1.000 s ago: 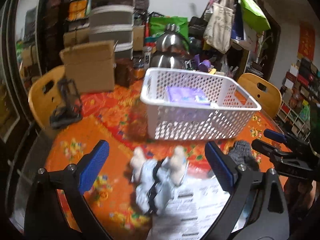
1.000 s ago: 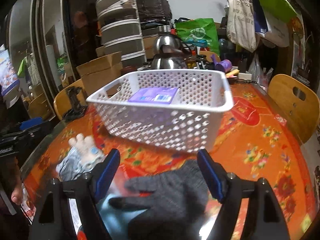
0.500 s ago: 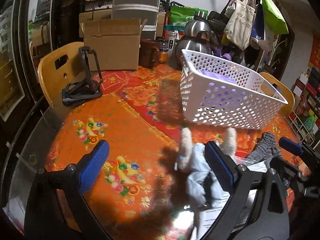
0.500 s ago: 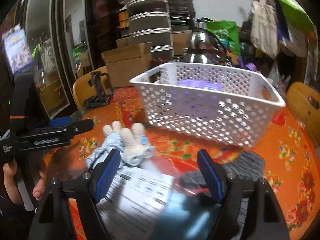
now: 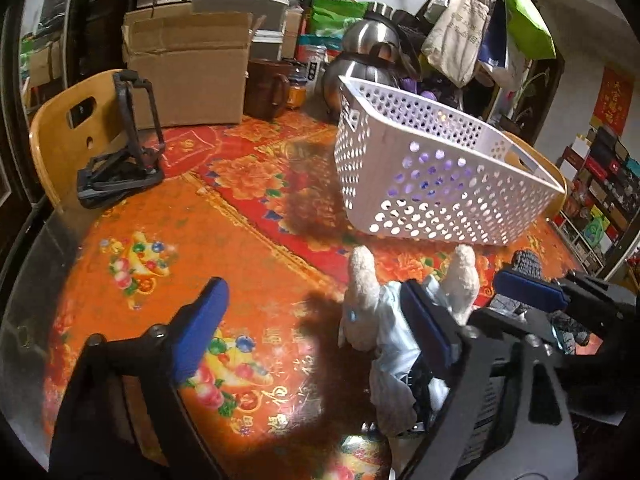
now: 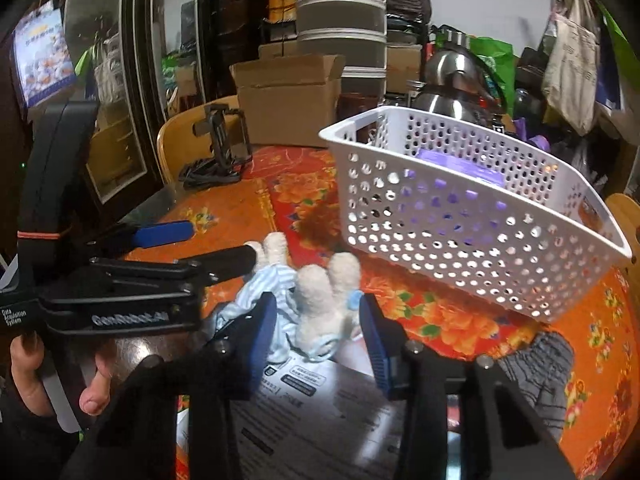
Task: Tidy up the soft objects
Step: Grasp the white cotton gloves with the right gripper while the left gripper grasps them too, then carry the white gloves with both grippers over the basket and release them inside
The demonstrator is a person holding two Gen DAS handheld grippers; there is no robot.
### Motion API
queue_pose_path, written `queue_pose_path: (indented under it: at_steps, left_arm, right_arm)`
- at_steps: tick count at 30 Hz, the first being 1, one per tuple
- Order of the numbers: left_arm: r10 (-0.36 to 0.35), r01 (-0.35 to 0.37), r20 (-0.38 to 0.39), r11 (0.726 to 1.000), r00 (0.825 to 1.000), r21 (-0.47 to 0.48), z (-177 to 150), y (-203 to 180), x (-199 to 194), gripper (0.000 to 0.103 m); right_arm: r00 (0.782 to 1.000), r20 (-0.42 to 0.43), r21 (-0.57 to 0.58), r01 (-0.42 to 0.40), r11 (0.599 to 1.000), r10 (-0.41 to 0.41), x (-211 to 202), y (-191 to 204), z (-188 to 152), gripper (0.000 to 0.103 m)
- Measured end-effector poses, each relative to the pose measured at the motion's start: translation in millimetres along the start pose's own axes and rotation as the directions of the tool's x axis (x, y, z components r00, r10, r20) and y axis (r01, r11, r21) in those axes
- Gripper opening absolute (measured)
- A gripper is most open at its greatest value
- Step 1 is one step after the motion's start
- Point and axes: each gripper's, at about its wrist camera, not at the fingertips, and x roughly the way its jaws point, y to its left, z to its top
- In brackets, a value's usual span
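A plush rabbit in blue striped clothes (image 6: 316, 300) lies on the orange tablecloth in front of a white perforated basket (image 6: 452, 220). My right gripper (image 6: 318, 332) is open with a pad on each side of the rabbit's head. My left gripper (image 5: 316, 332) is open; its right pad lies against the rabbit (image 5: 384, 320), its left pad over bare cloth. A grey knit glove (image 6: 540, 364) lies to the right. The basket (image 5: 432, 184) holds a purple pack (image 6: 460, 164).
A printed paper sheet (image 6: 320, 412) lies under the rabbit at the table's front edge. A black stand (image 5: 124, 160), a cardboard box (image 5: 188, 68), a brown mug (image 5: 266, 88) and steel kettles (image 5: 360, 52) stand at the back. Wooden chairs (image 5: 68, 128) flank the table.
Both grippers have swung left. The right gripper left the grey glove and closed in around the rabbit. The left gripper shifted so the rabbit is now at its right pad.
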Motion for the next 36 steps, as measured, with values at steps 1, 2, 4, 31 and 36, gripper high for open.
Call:
queue_pose_path:
  at_steps: [1, 2, 4, 31, 36]
  left_arm:
    - [-0.004, 0.004, -0.007, 1.0, 1.0, 0.001, -0.5, -0.3, 2.8, 0.074]
    - [-0.01, 0.01, -0.016, 1.0, 1.0, -0.001, -1.0, 0.0, 6.6, 0.072]
    - [-0.021, 0.021, -0.033, 1.0, 0.999, -0.009, -2.5, 1.8, 12.3, 0.069]
    - [-0.085, 0.082, 0.041, 0.995, 0.996, 0.06, 1.0, -33.6, -22.8, 0.013]
    - [-0.083, 0.076, 0.1, 0.995, 0.991, 0.072, 6.7, -46.8, -52.9, 0.013]
  right_arm:
    - [1.0, -0.009, -0.006, 0.0, 1.0, 0.0, 2.3, 1.9, 1.0, 0.037]
    - [1.0, -0.018, -0.011, -0.001, 1.0, 0.001, 5.2, 3.0, 2.1, 0.034]
    - [1.0, -0.029, -0.011, -0.005, 1.0, 0.004, 10.7, 2.9, 4.3, 0.033]
    - [0.995, 0.053, 0.02, -0.087, 0.996, 0.086, -8.7, -21.7, 3.6, 0.012]
    - [0.99, 0.106, 0.015, -0.099, 0.995, 0.096, -30.5, -26.0, 7.6, 0.012]
